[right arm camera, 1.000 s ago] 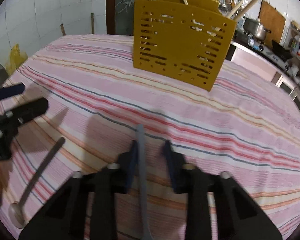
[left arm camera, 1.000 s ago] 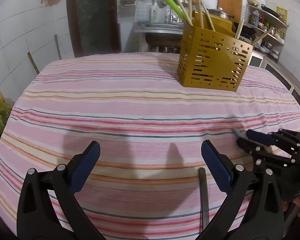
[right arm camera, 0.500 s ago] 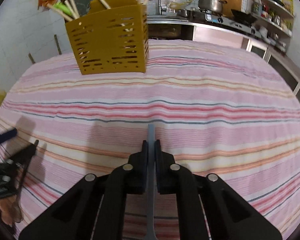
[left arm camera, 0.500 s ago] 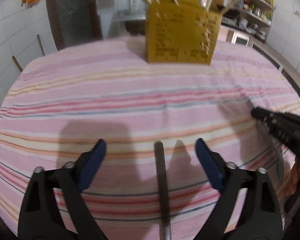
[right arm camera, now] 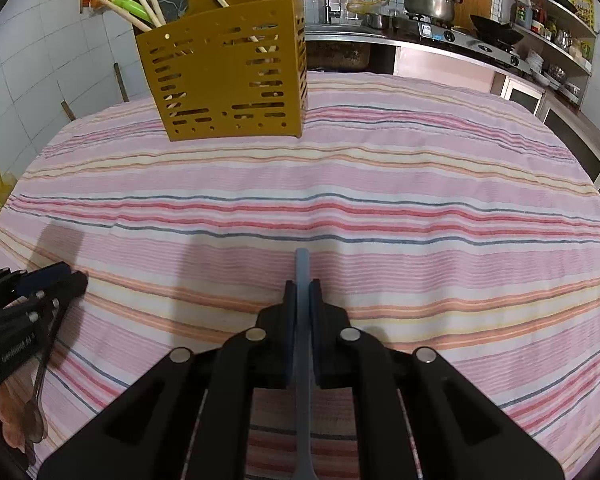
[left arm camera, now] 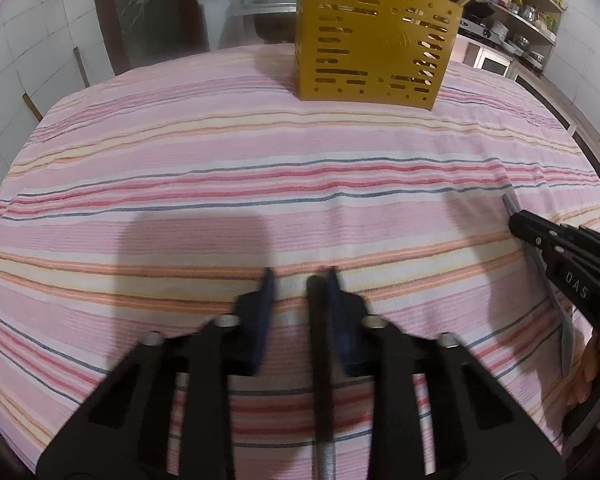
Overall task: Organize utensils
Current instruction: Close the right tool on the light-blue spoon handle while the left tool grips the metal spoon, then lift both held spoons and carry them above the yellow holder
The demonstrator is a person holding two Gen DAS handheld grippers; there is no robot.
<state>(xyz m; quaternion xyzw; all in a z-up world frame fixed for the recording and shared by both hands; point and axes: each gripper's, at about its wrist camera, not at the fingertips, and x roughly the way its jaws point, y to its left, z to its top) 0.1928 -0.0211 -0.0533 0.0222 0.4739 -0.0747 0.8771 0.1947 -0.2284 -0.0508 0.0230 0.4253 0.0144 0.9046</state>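
- Left gripper (left arm camera: 298, 280): jaws narrowed round dark spoon handle (left arm camera: 320, 344), a gap on the left pad, grip unsettled.
- Right gripper (right arm camera: 302, 284): clamped on grey utensil handle (right arm camera: 302, 320), axis 12–6.
- Yellow caddy (right arm camera: 228, 76) at 11 from right jaws, 12–1 from left; neither clearly nearer.

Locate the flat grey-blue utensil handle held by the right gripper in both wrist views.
Left wrist view: the grey-blue handle sticks out at the far right edge, ahead of the right gripper.
Right wrist view: bottom centre, clamped between the fingers, tip pointing up the cloth.
Shared landmark: the yellow slotted caddy on the striped cloth.
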